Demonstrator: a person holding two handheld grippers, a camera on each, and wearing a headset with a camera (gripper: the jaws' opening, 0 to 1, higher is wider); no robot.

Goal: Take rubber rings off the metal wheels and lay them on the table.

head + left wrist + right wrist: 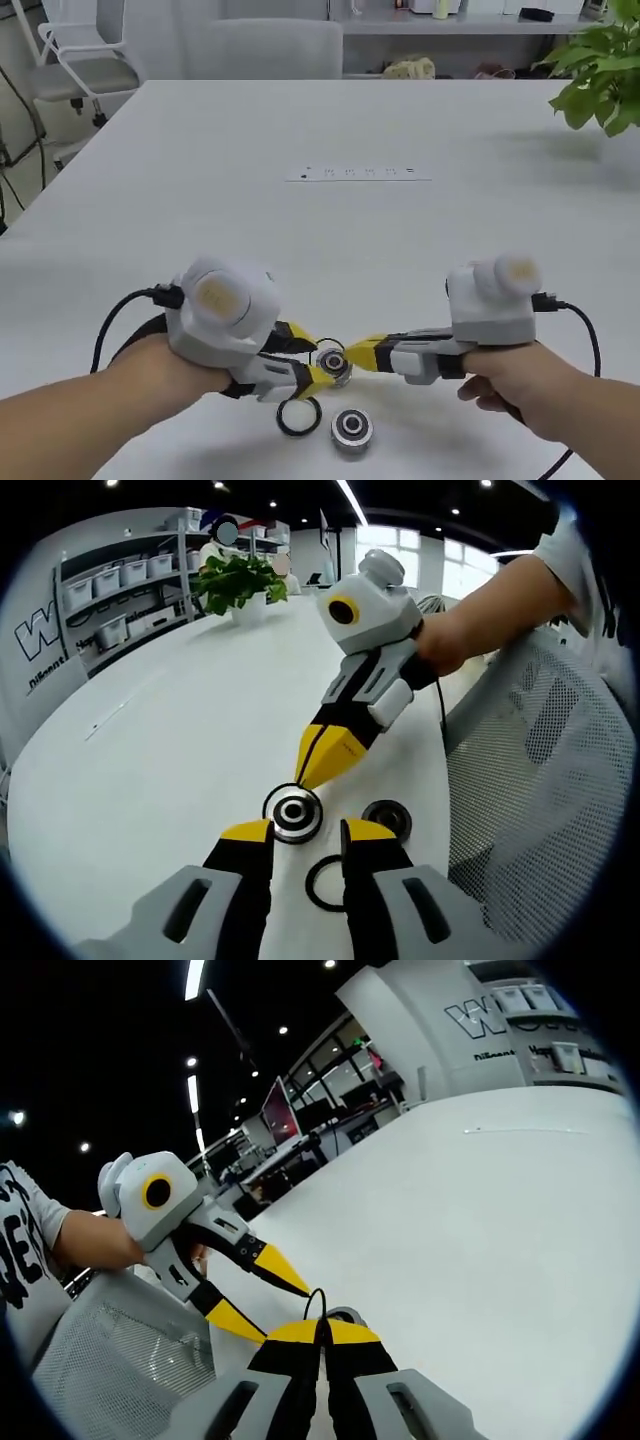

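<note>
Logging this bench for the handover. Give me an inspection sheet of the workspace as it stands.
Surface: white table, flat and even.
Job's things: first wheel between the grippers; second wheel near the front edge; loose ring lying flat beside it; pinched ring, a thin black loop raised over the first wheel.
Clutter: printed strip at mid-table.
Grippers: left gripper open, jaws either side of the first wheel; right gripper shut on the pinched ring.
Cables: left cable and right cable, both black, trailing toward the person.
Surroundings: plant, chair, shelves.
</note>
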